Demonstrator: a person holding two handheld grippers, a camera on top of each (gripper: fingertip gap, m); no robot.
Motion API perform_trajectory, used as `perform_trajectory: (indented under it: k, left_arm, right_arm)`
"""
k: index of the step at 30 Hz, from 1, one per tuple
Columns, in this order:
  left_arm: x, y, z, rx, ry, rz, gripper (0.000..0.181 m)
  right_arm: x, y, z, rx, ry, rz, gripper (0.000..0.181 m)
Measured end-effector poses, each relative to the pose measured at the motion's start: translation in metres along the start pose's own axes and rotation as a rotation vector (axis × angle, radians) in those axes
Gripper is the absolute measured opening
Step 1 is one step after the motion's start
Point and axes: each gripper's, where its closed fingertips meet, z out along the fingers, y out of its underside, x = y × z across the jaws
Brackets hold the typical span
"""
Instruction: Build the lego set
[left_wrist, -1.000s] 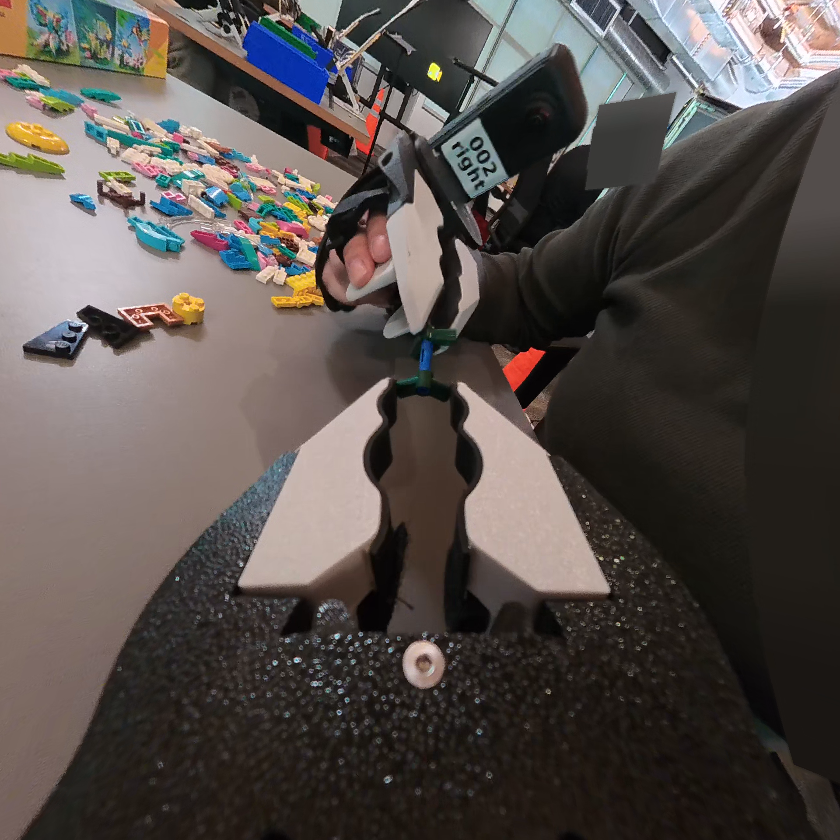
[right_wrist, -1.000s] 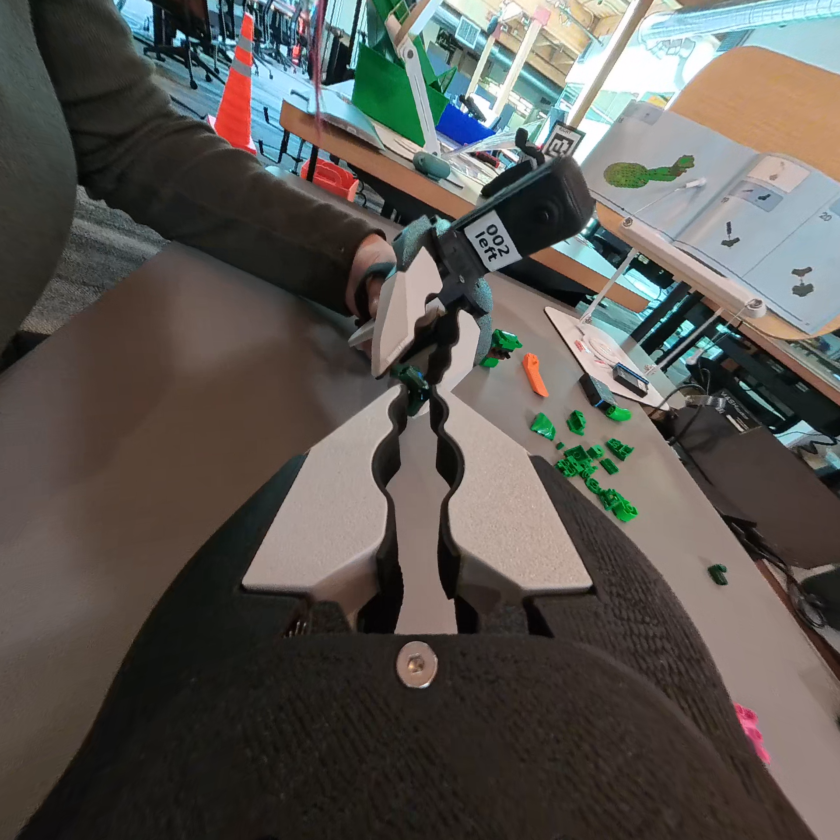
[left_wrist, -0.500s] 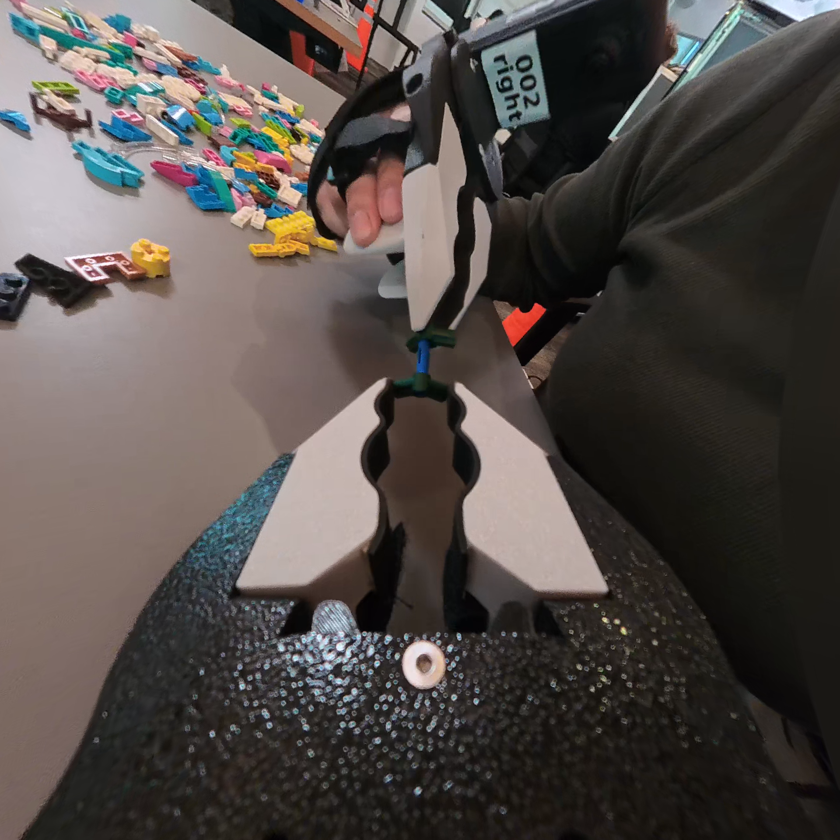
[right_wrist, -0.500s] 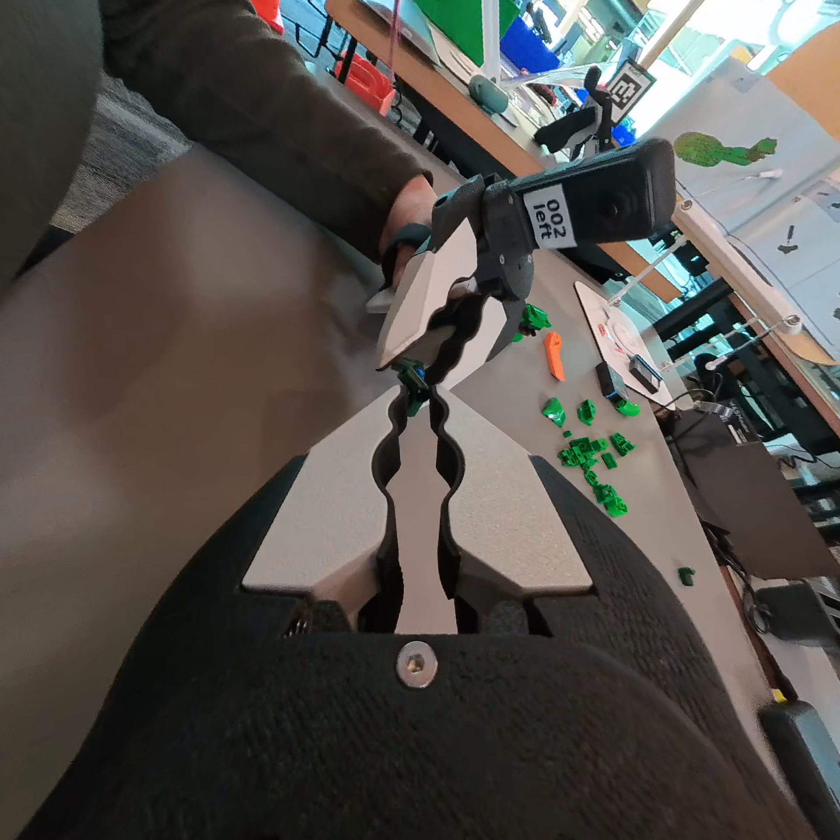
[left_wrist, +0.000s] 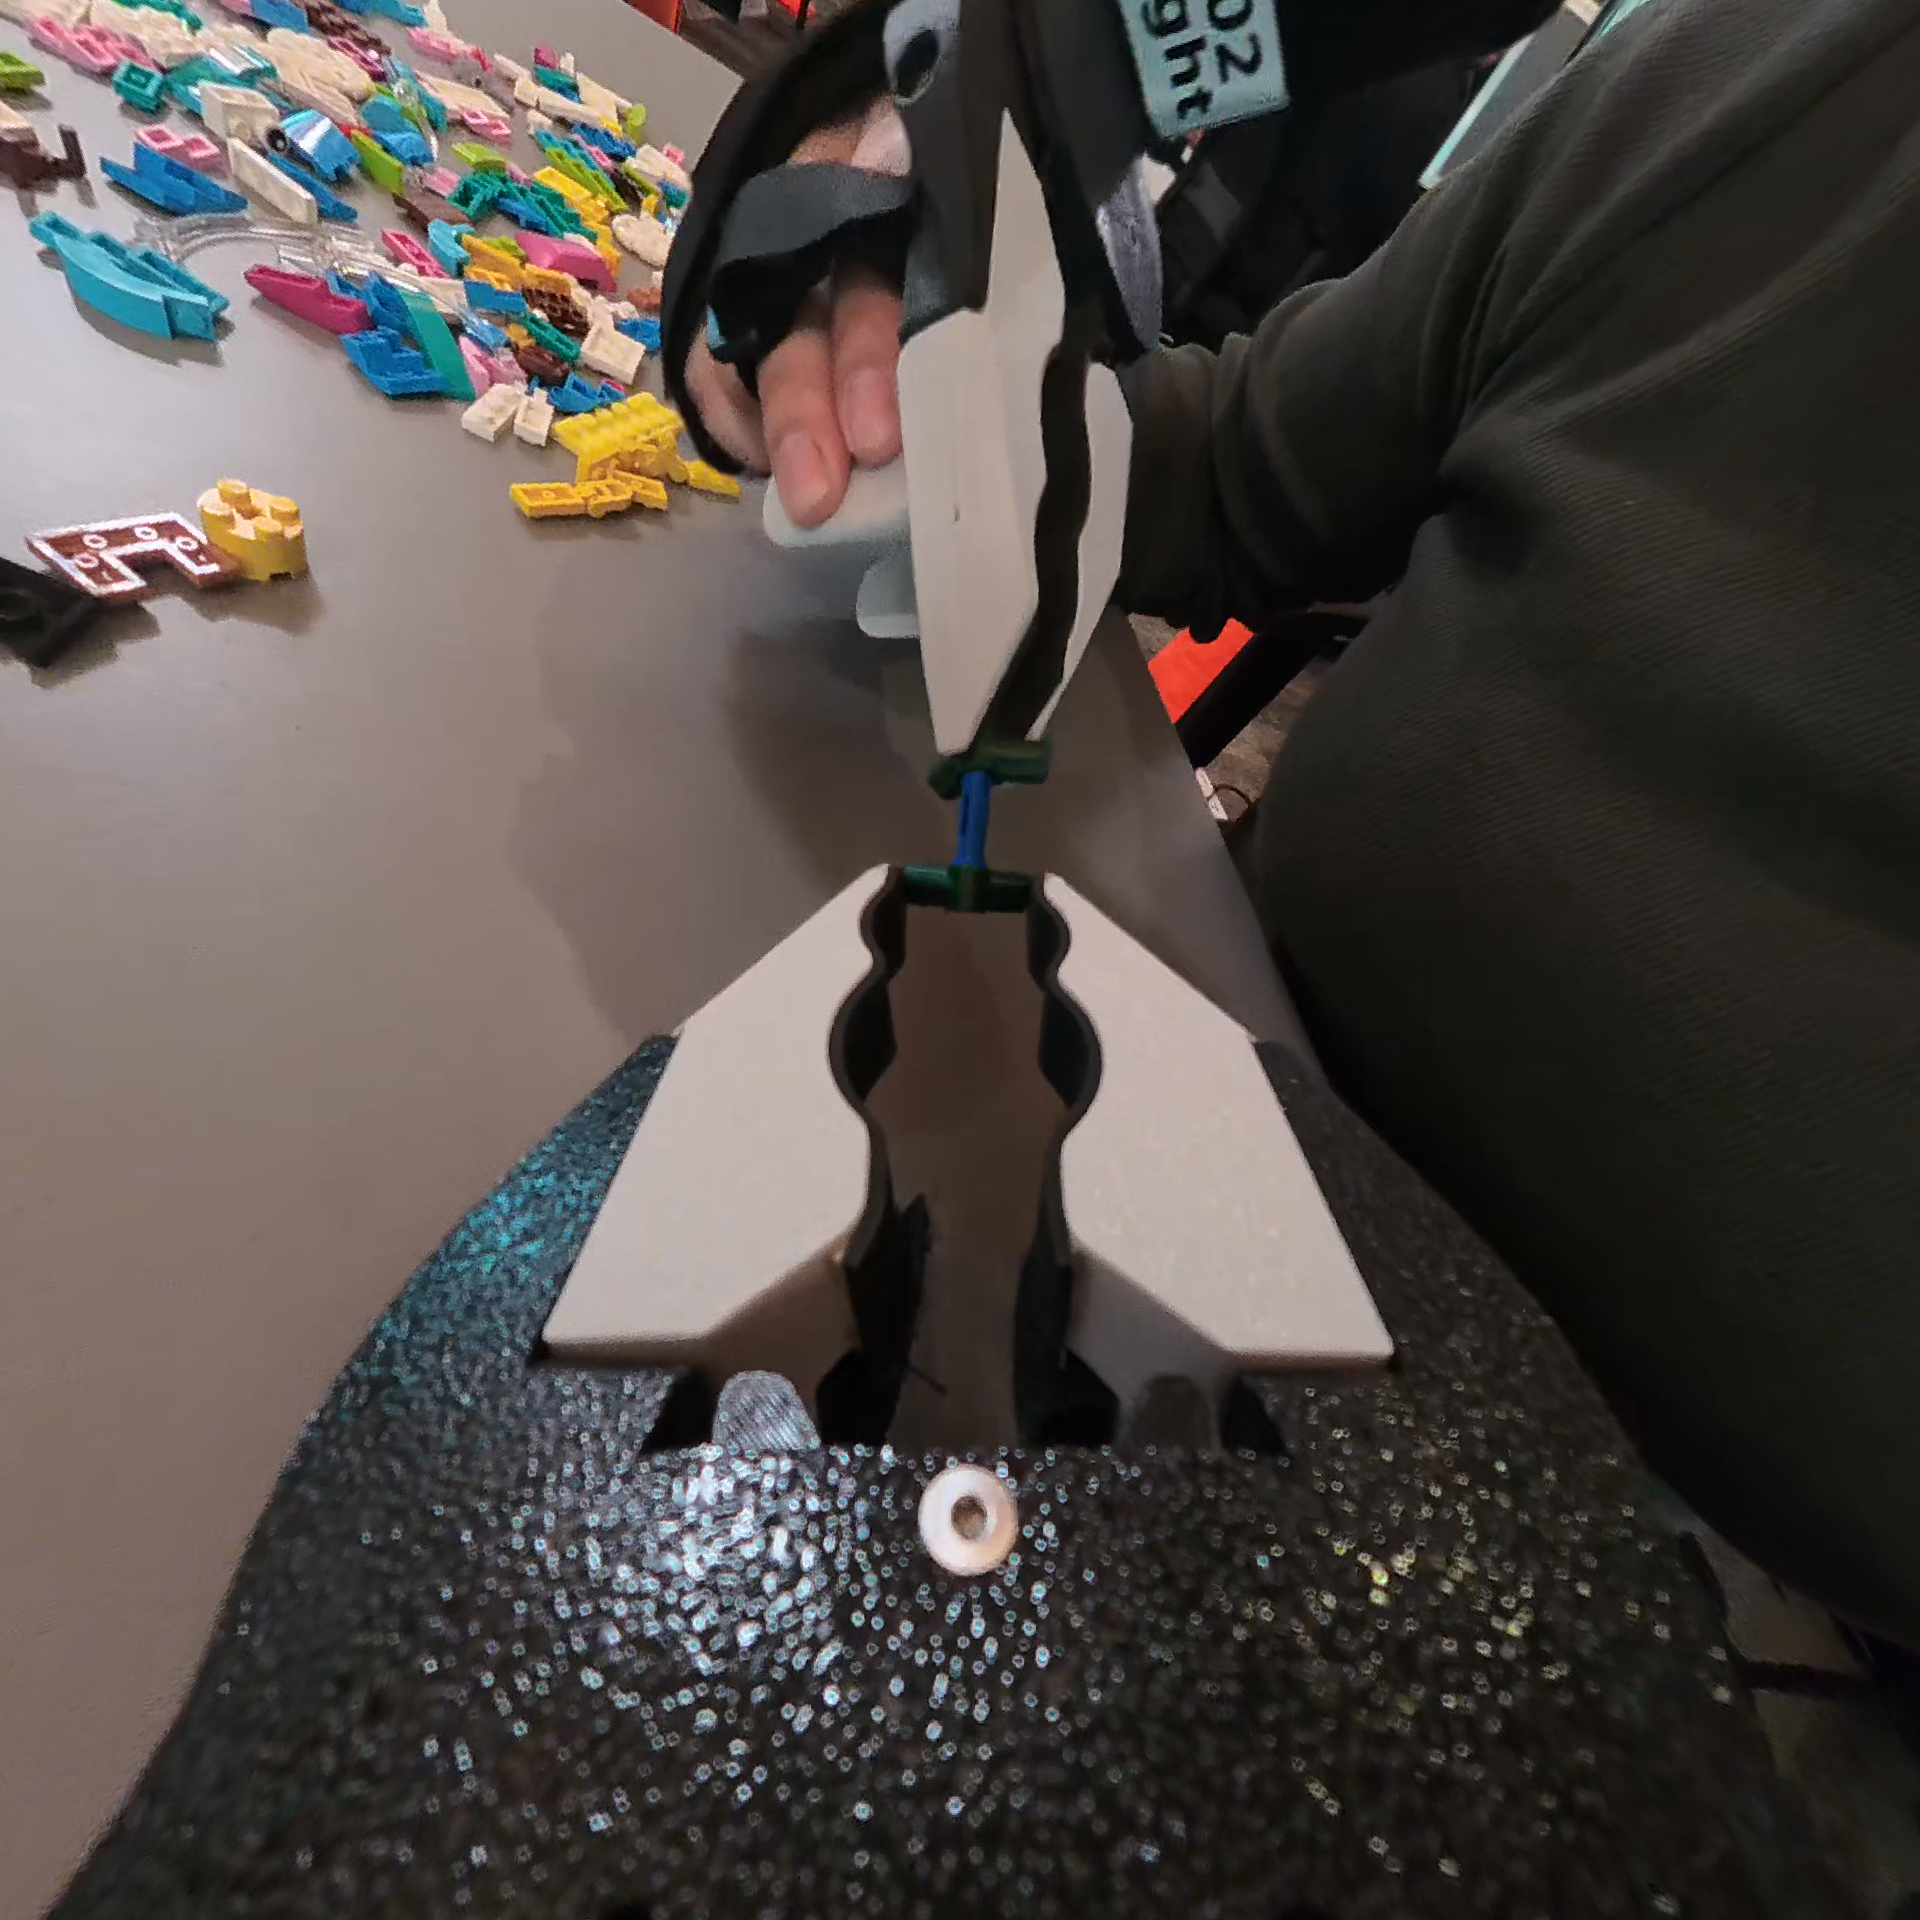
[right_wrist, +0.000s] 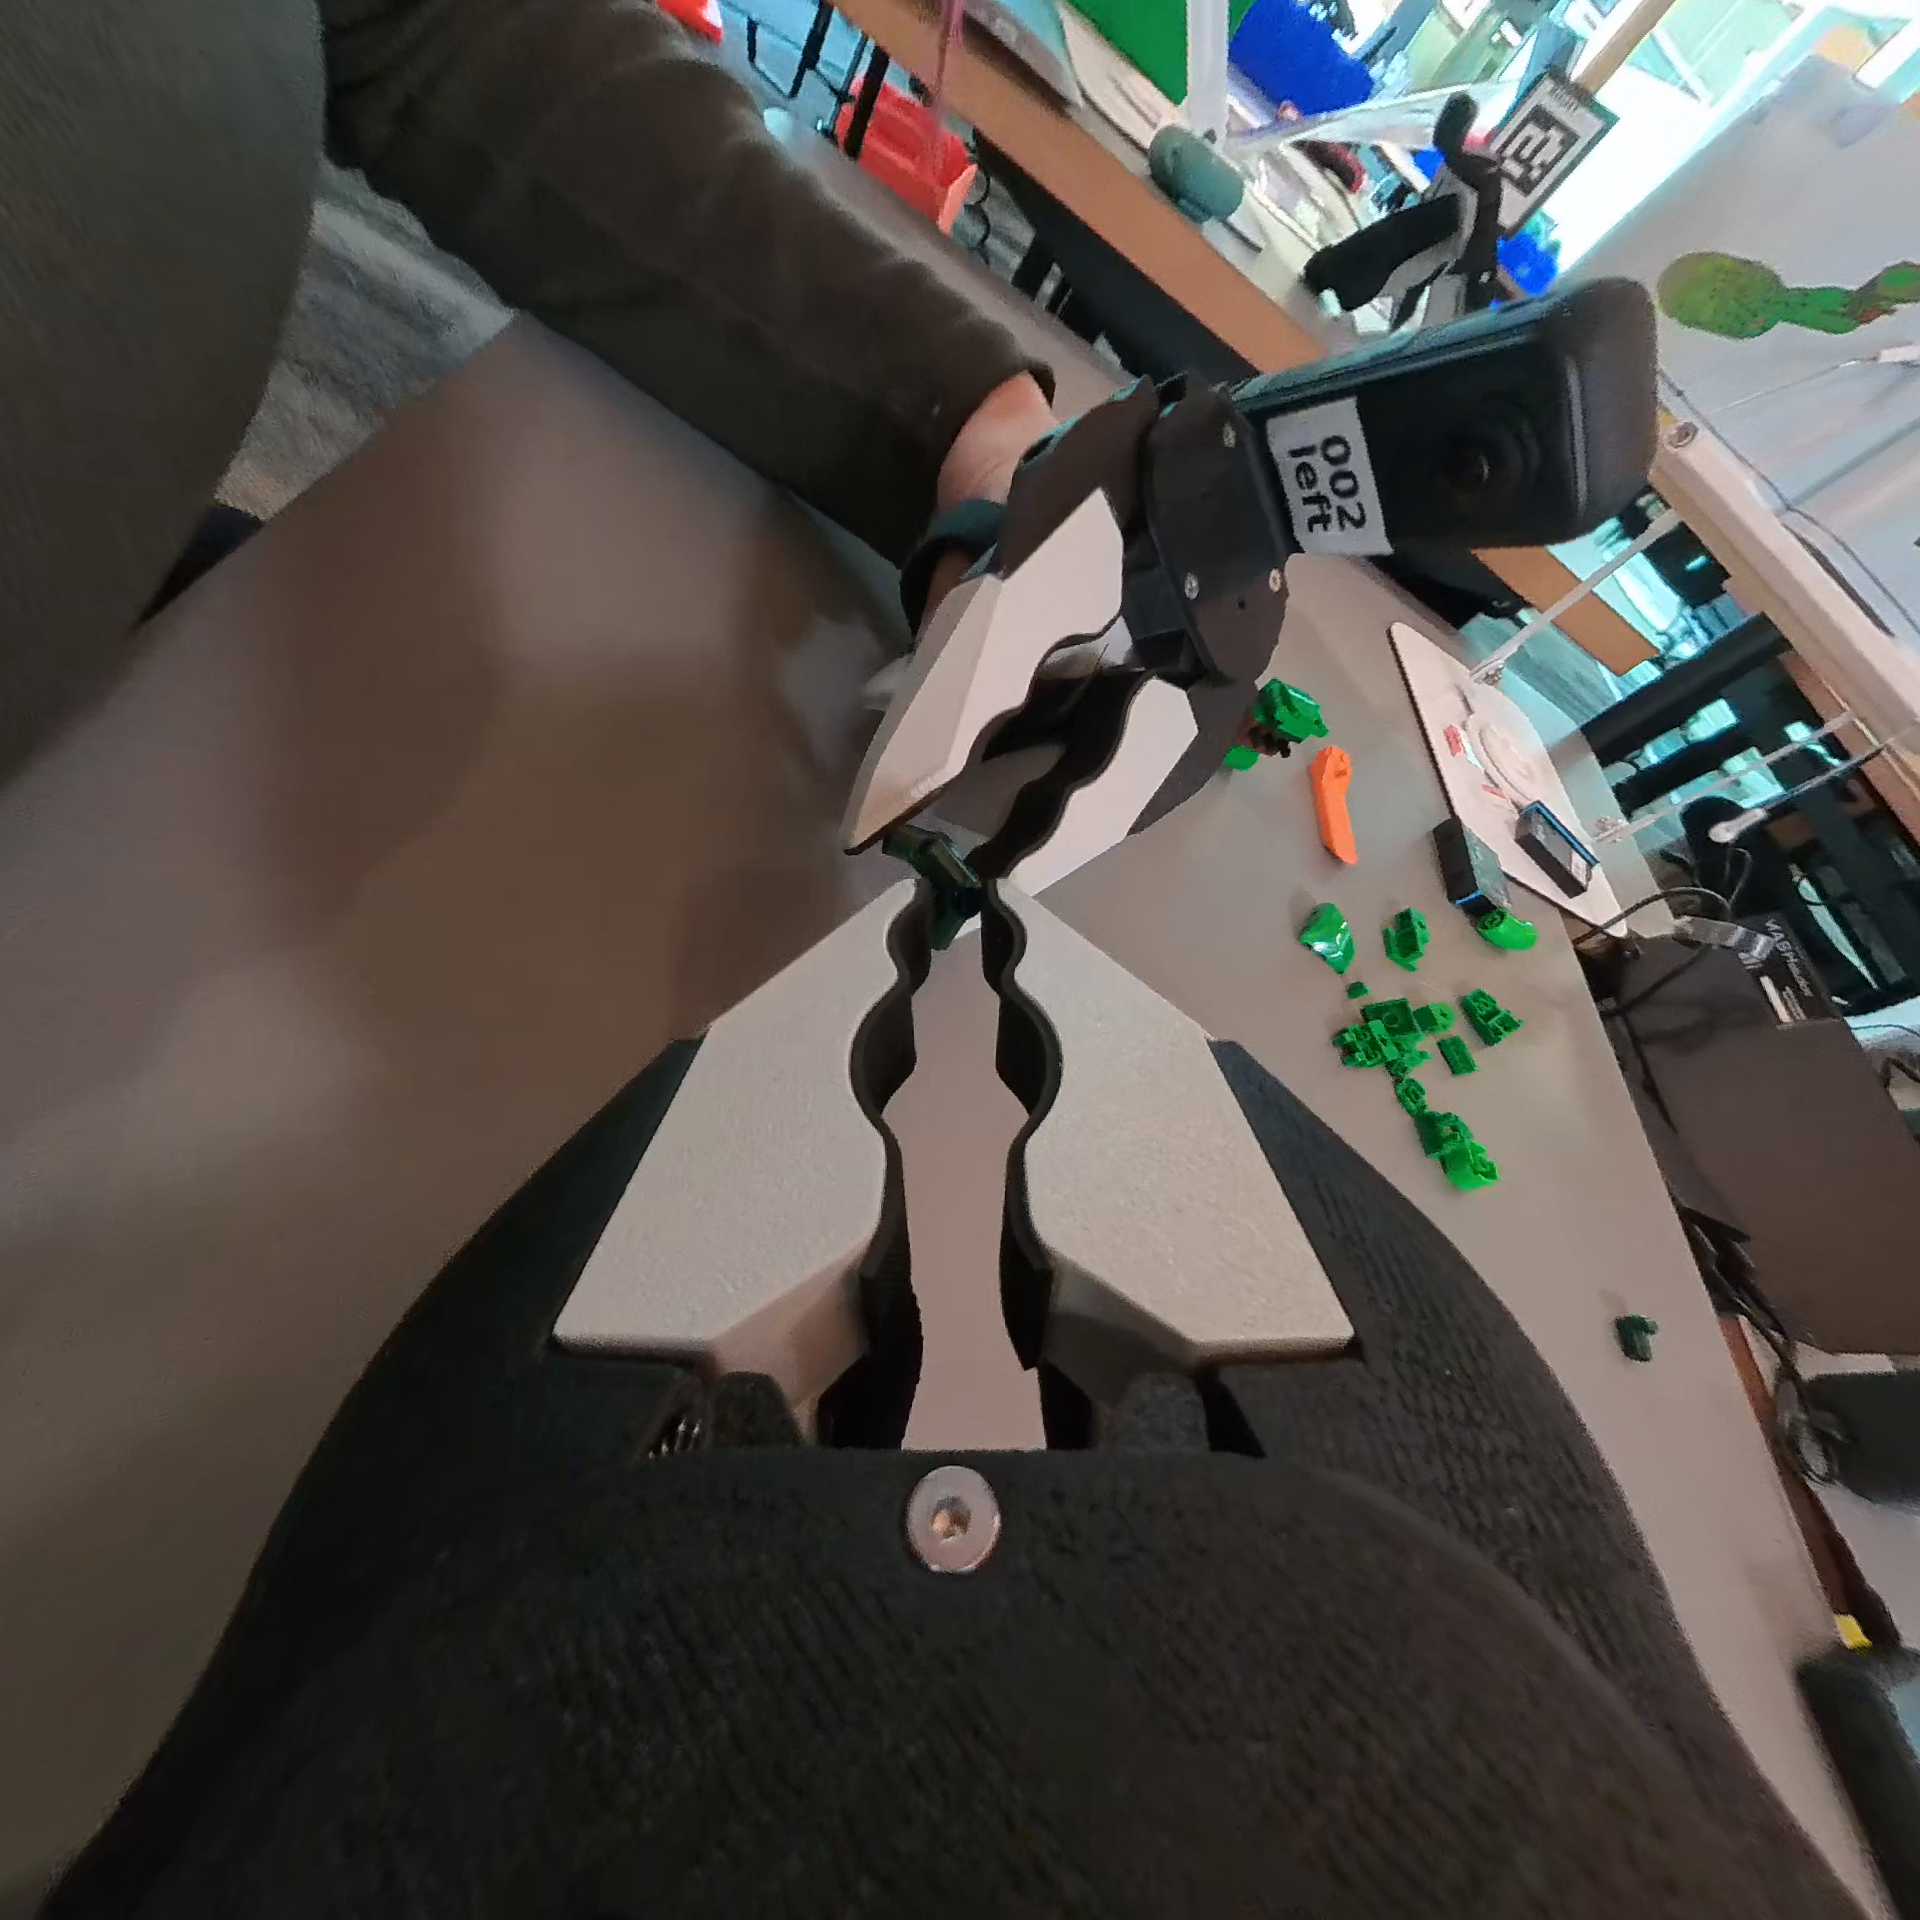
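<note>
My left gripper (left_wrist: 966, 883) is shut on a small dark green piece (left_wrist: 940, 886), held above the table. A short blue pin (left_wrist: 974, 818) runs from it to a second dark green piece (left_wrist: 987, 767). My right gripper (left_wrist: 987, 743) pinches that second piece and points down at mine, tip to tip. In the right wrist view my right gripper (right_wrist: 951, 902) is shut on its dark green piece (right_wrist: 948, 914). The left gripper (right_wrist: 912, 836) meets it from above. The blue pin is hidden there.
A spread of many-coloured loose pieces (left_wrist: 468, 260) lies at the far left of the grey table (left_wrist: 364, 831), with a yellow round brick (left_wrist: 255, 525) and a brown L-plate (left_wrist: 125, 545) nearer. Bright green pieces (right_wrist: 1413, 1049) and an orange piece (right_wrist: 1332, 800) lie to the right. A dark sleeve (left_wrist: 1558, 727) is close. The yellow round brick (left_wrist: 255, 525) is about 15 cm from both grippers' fingertips.
Both grippers have tilted and swung together, still holding the joined green pieces. In the left wrist view the right gripper now stands steeper and closer. The spacing along the blue pin looks unchanged.
</note>
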Motion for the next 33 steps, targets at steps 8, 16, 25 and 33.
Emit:
perform_trajectory:
  k: [8, 16, 25, 33]
  left_arm:
    - [-0.003, 0.017, 0.010, -0.123, -0.049, 0.023, 0.021]
    - [-0.002, 0.029, 0.014, -0.202, -0.059, 0.027, 0.022]
    - [0.000, 0.031, 0.013, -0.209, -0.052, 0.026, 0.021]
    - [0.000, 0.032, 0.013, -0.216, -0.057, 0.039, 0.021]
  right_arm:
    - [-0.017, 0.012, 0.002, -0.132, -0.084, -0.057, 0.007]
    - [-0.028, 0.016, 0.006, -0.137, -0.130, -0.042, 0.007]
    - [-0.030, 0.014, 0.009, -0.099, -0.136, 0.008, 0.007]
    - [-0.031, 0.014, 0.009, -0.117, -0.137, -0.007, 0.007]
